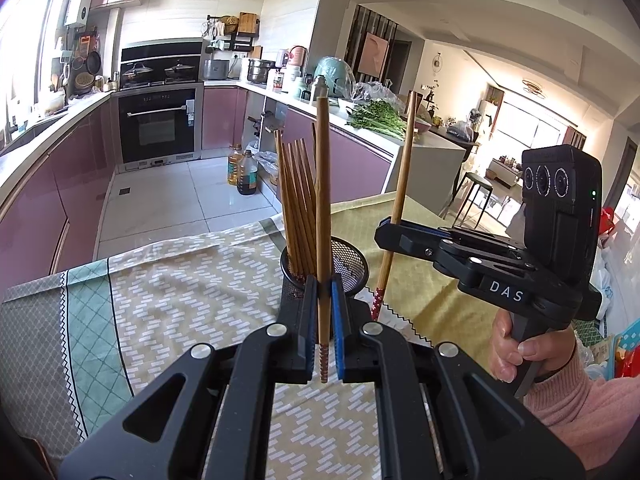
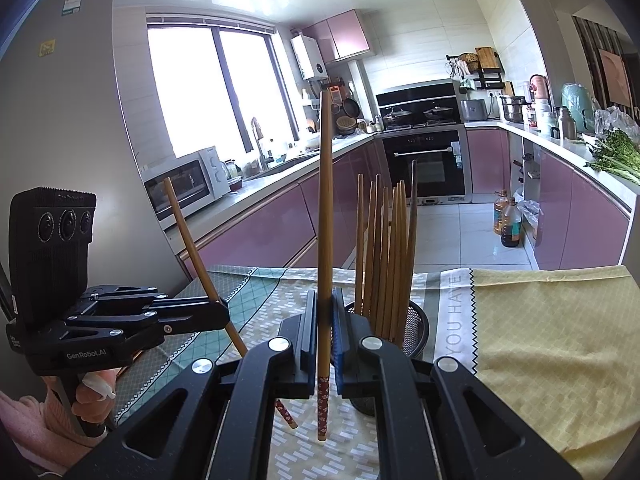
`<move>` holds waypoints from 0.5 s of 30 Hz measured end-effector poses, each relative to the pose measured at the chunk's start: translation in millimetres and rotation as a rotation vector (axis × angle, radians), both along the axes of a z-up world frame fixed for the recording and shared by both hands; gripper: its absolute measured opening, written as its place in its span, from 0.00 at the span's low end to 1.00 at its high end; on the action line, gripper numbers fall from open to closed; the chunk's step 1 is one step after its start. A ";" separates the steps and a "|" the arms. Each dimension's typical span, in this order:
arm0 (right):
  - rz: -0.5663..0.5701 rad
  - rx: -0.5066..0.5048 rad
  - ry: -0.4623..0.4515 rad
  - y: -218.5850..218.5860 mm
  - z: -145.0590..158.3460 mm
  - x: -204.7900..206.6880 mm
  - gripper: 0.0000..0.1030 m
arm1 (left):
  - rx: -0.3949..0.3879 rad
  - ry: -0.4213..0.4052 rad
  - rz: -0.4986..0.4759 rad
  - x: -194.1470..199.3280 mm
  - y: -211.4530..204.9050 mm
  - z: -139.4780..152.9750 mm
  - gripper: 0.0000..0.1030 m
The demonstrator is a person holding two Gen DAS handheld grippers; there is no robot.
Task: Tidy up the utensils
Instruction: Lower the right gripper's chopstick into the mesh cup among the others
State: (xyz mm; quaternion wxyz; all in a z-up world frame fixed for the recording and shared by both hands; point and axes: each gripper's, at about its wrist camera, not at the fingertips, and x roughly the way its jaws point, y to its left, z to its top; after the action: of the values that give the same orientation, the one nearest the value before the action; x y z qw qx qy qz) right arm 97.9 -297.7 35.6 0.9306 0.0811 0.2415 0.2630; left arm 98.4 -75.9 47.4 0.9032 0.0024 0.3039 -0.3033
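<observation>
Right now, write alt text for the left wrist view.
The left gripper is shut on one upright wooden chopstick before a black mesh holder of chopsticks on a patterned tablecloth. To its right, the right gripper clamps another chopstick.

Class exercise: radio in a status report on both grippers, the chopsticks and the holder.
Left gripper shut on one brown wooden chopstick. Right gripper shut on another chopstick. Black mesh holder on the patterned tablecloth already holds a bundle. Nothing blocking.
</observation>
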 end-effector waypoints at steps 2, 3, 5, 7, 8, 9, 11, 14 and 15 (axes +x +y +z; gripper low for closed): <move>-0.001 0.001 -0.001 -0.3 0.9 0.0 0.06 | 0.000 -0.001 -0.002 0.1 -0.5 0.3 0.07; -0.001 0.002 -0.002 -1.2 1.8 0.1 0.06 | 0.001 -0.002 -0.003 0.2 -0.9 0.9 0.07; 0.000 0.001 -0.004 -1.6 2.6 0.0 0.06 | 0.001 -0.003 -0.003 0.6 -1.2 1.8 0.07; 0.001 0.001 -0.005 -2.2 4.1 0.2 0.06 | 0.002 -0.003 -0.002 1.1 -1.4 2.3 0.07; 0.002 0.001 -0.004 -2.0 4.2 -0.3 0.06 | 0.002 -0.004 -0.003 1.1 -1.5 2.5 0.07; 0.001 -0.001 -0.005 -2.1 4.5 -0.3 0.06 | 0.003 -0.004 -0.003 1.2 -1.5 2.4 0.07; 0.002 0.000 -0.006 -2.7 5.2 -0.4 0.06 | 0.002 -0.005 -0.004 1.1 -1.6 2.6 0.07; 0.006 -0.001 -0.009 -3.1 8.3 -0.3 0.06 | 0.004 -0.007 -0.005 2.0 -2.4 4.0 0.07; 0.006 -0.001 -0.010 -2.8 9.2 0.2 0.06 | 0.004 -0.009 -0.005 2.3 -2.6 4.3 0.07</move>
State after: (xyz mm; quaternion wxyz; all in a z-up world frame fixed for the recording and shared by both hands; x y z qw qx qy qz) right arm 98.1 -300.5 44.8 0.9311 0.0785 0.2371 0.2660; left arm 100.7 -78.5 51.7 0.9036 0.0062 0.3006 -0.3050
